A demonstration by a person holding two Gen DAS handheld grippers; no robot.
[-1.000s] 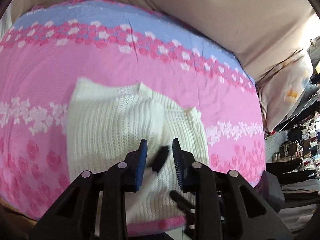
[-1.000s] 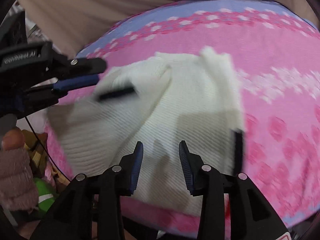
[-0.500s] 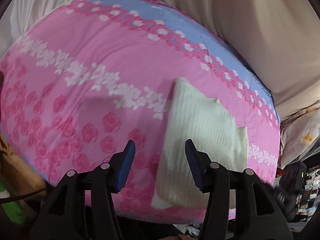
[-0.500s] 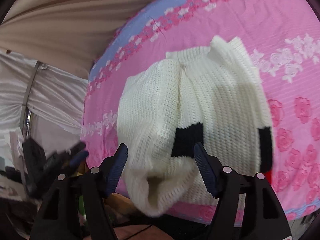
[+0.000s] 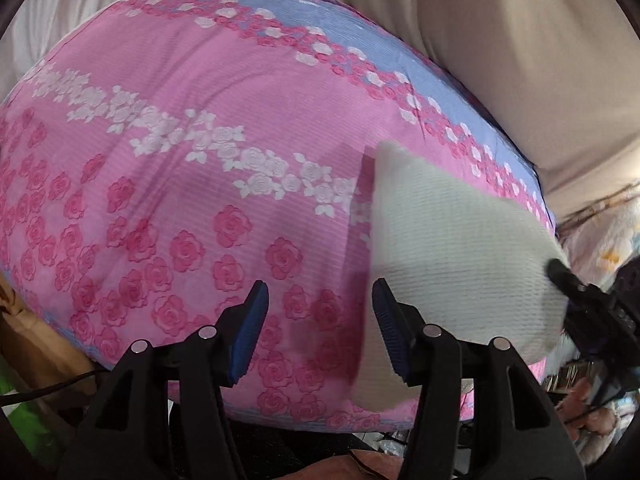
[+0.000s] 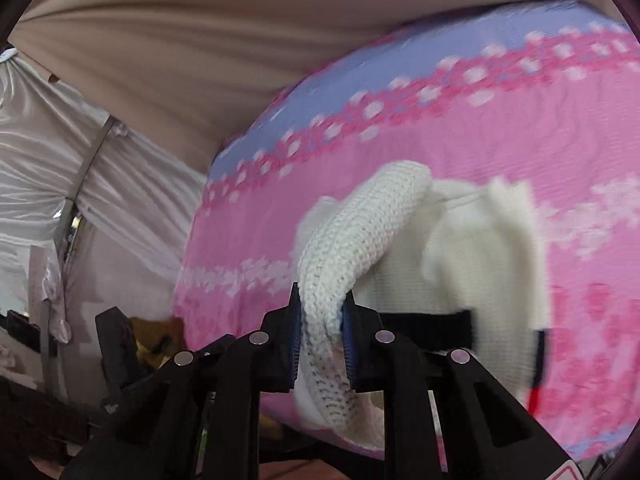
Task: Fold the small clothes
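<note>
A small white knit sweater [image 6: 472, 264] with black trim lies on a pink floral bedspread [image 6: 560, 128]. My right gripper [image 6: 322, 344] is shut on a thick fold of the sweater near the bed's front edge and lifts it. In the left wrist view the sweater [image 5: 452, 256] lies to the right, and the right gripper [image 5: 588, 300] shows at its right edge. My left gripper [image 5: 320, 328] is open and empty above the bedspread [image 5: 192, 184], just left of the sweater.
A beige curtain [image 6: 192, 40] hangs behind the bed. White fabric [image 6: 48, 152] hangs at the left of the right wrist view. A patterned pillow [image 5: 600, 236] and clutter lie off the bed's right end.
My right gripper has closed on a fold of the sweater and raised it. My left gripper has let go, opened and swung left, away from the sweater.
</note>
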